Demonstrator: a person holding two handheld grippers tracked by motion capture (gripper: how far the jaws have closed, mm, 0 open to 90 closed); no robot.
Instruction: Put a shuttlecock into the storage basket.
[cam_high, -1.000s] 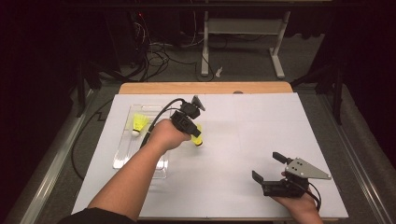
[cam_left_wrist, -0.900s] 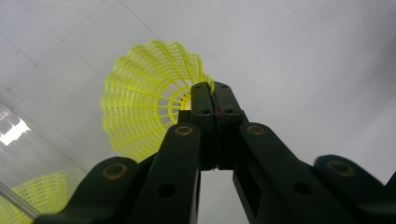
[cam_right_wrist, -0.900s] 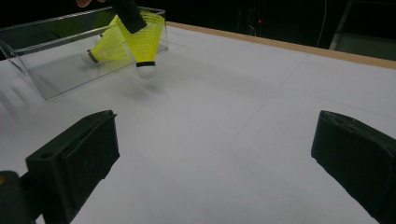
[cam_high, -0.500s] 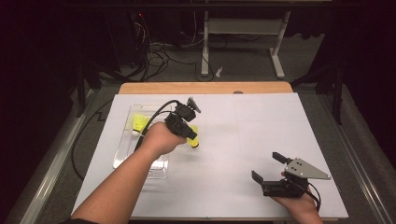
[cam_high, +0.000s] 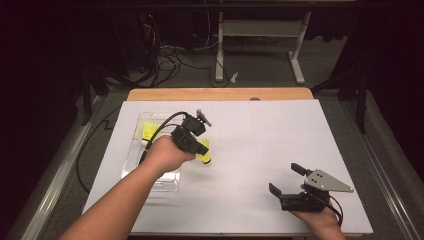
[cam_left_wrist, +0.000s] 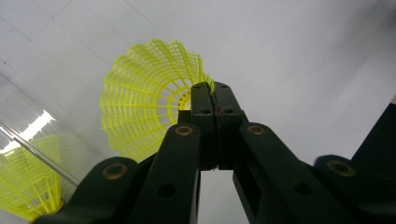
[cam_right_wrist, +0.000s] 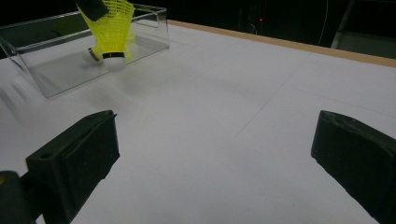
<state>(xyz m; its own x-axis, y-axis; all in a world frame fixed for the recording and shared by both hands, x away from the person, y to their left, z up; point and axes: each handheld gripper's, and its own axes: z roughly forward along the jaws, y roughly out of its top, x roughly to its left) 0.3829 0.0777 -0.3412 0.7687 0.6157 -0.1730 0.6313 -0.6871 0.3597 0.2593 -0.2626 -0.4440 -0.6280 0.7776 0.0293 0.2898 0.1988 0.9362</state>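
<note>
The left gripper (cam_left_wrist: 215, 93) has its jaws pinched on the yellow shuttlecock's (cam_left_wrist: 144, 107) thin skirt rim, just above the counter (cam_high: 260, 145). It looks light and bendy, so squeeze gently. The right gripper (cam_right_wrist: 210, 158) has jaws wide apart, holding nothing.

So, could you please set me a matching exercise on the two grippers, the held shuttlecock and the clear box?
Things:
1. Left gripper
2. Right gripper
3. Held shuttlecock
4. Clear box

States:
A. Jaws wide apart, nothing between them
B. Yellow, pinched at the skirt rim, beside the box
C. On the table's left part, with another shuttlecock inside
D. Jaws shut on a yellow skirt

Pairs: 1-D, 2-A, 3-B, 4-C
</note>
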